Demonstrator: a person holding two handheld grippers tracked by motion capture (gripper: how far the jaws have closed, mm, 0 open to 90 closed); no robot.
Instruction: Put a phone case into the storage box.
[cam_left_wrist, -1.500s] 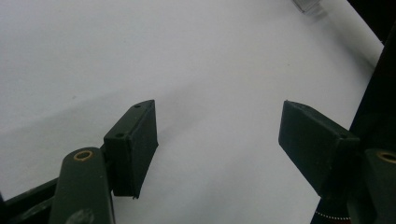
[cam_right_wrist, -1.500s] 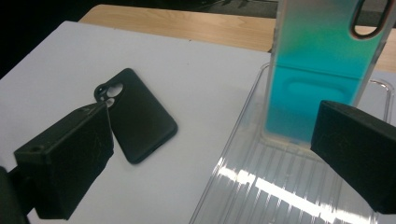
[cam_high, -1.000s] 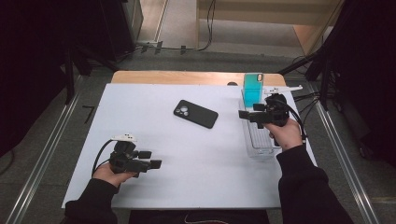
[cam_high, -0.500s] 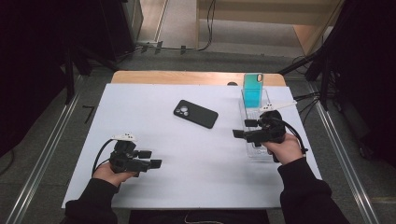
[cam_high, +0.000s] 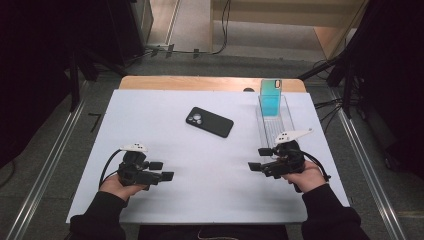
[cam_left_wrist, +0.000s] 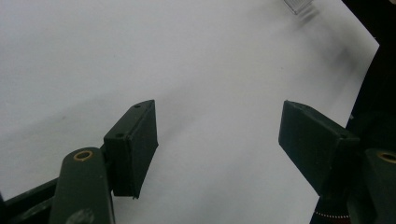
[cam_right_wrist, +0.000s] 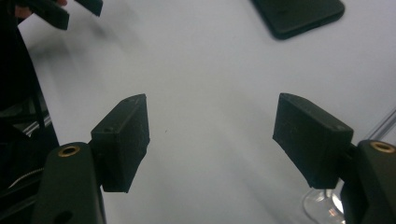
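Now my right gripper (cam_high: 261, 159) hangs empty near the desk's (cam_high: 150, 115) right edge, its jaws just closing slightly; my left gripper (cam_high: 163, 171) is spread near the front-left corner.

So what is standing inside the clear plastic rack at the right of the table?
A teal phone stands upright at the far end of the clear plastic rack. The other slots look vacant; the right gripper covers the rack's near end, so that part is hidden.

Phone (cam_high: 209, 121) lies left of the rack (cam_high: 276, 122), which apparently holds another.
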